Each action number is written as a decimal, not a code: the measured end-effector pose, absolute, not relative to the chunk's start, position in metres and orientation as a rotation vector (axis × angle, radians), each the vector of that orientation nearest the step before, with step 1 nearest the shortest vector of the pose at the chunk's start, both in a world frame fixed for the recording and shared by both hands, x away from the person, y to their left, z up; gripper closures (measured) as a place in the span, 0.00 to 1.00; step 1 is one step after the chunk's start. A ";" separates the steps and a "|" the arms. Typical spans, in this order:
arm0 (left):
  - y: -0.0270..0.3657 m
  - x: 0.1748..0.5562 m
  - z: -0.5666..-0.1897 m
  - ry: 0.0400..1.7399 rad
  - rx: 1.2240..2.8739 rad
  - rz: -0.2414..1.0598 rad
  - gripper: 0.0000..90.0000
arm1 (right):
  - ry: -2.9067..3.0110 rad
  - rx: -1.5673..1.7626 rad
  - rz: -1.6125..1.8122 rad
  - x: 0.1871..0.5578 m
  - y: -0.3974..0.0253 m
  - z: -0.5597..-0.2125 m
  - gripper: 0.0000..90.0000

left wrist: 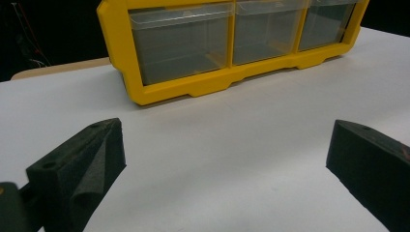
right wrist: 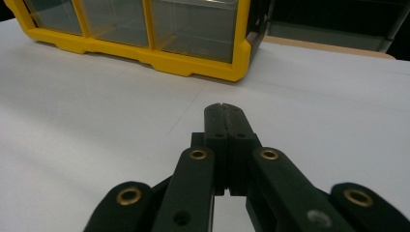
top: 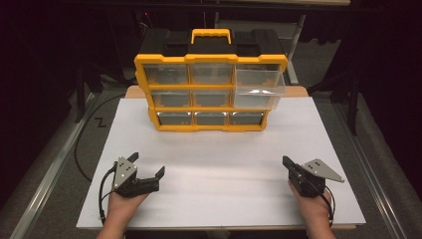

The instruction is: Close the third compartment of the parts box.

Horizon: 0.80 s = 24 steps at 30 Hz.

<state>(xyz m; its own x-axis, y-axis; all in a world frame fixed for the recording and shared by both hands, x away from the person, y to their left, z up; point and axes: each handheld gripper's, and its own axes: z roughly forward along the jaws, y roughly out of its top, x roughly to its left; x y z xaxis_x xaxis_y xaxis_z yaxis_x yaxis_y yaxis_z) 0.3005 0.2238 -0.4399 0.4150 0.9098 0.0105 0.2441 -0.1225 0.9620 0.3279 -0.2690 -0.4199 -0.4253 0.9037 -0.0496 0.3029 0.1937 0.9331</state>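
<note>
— White desk, dark room: where is the organizer?
— Yellow drawer organizer at upper centre, one right-hand drawer pulled out.
— Which gripper is nearer?
— Right gripper, jaws closed, empty; left gripper spread open, lower left.

Flat white rectangular surface, matte, laid over a light wooden top visible at its far edge. One yellow-and-black plastic drawer organiser with clear drawers stands upright on the surface's far half, centred. Near half bare.
</note>
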 end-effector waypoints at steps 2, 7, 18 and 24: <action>0.224 0.300 -0.440 1.036 1.620 0.792 0.01 | 1.844 1.123 1.231 0.327 -0.268 -0.420 1.00; 0.224 0.300 -0.441 1.037 1.622 0.798 0.02 | 1.864 1.102 1.237 0.329 -0.263 -0.420 1.00; 0.224 0.299 -0.440 1.036 1.615 0.805 0.00 | 1.884 1.049 1.295 0.334 -0.243 -0.419 1.00; 0.225 0.298 -0.440 1.037 1.621 0.798 0.00 | 1.885 1.007 1.305 0.337 -0.230 -0.414 1.00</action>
